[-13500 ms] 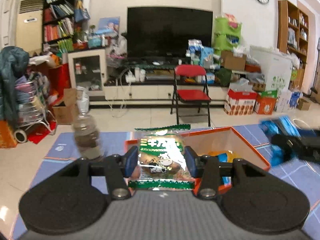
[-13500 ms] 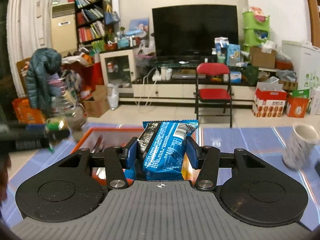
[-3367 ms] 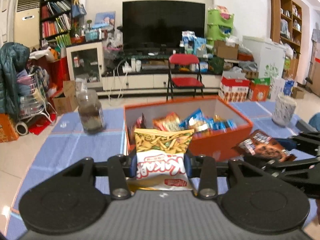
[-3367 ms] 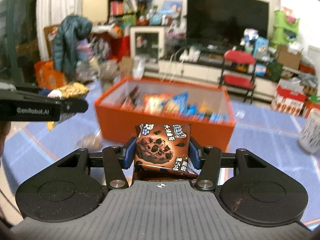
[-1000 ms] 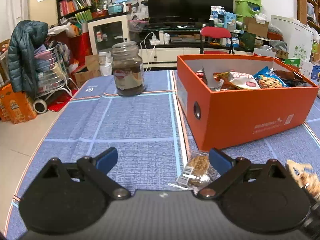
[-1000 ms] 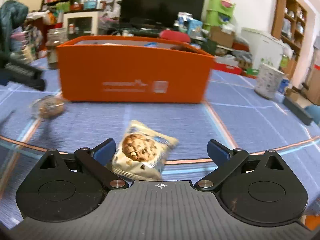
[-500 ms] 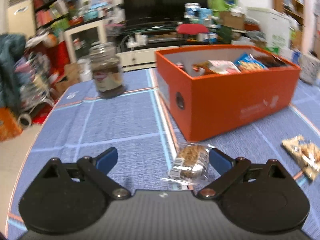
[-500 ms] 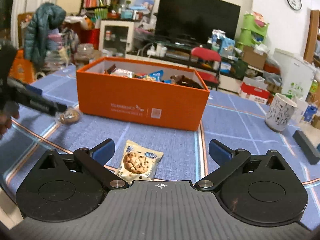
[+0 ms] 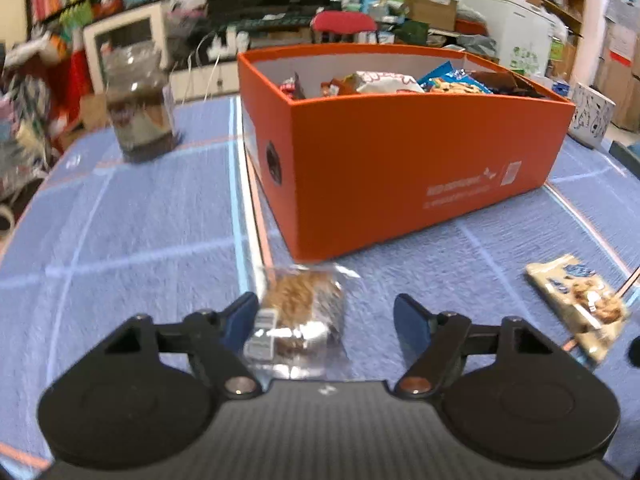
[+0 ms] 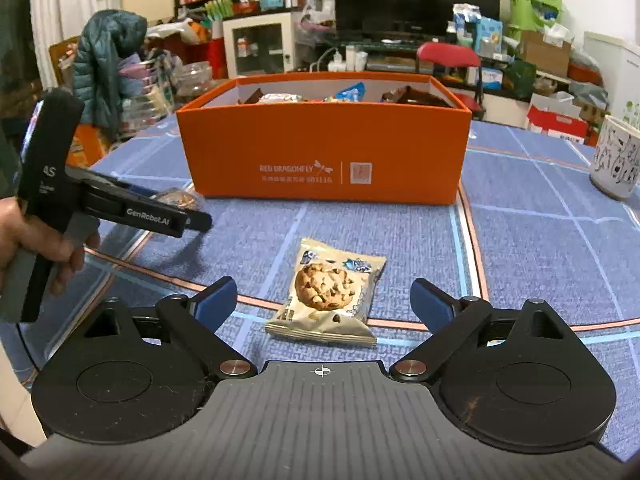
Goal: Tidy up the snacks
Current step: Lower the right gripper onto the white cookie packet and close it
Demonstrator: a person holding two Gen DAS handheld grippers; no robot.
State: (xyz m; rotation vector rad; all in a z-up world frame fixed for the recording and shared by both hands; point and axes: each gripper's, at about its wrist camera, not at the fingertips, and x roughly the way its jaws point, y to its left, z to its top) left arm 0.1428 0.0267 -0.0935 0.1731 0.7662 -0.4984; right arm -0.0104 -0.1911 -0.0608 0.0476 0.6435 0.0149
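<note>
Since half a second ago the left gripper (image 9: 326,320) has closed in around the clear-wrapped brown snack (image 9: 302,312), jaws wide, gripping nothing. The blue grid-lined tablecloth (image 10: 540,248) fronts a cluttered living room. The right gripper (image 10: 324,300), wide open, frames the cookie packet (image 10: 326,292). The orange box (image 10: 324,152) beyond holds assorted snack packets.

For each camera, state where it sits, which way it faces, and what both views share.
Left wrist: on the left tongs, low over the blue mat, facing a clear-wrapped brown snack between the open fingers.
Right wrist: on the right tongs, facing a cream cookie packet; the person's left hand shows.
Shared: the orange cardboard box, cookie packet, brown snack, white patterned cup.
</note>
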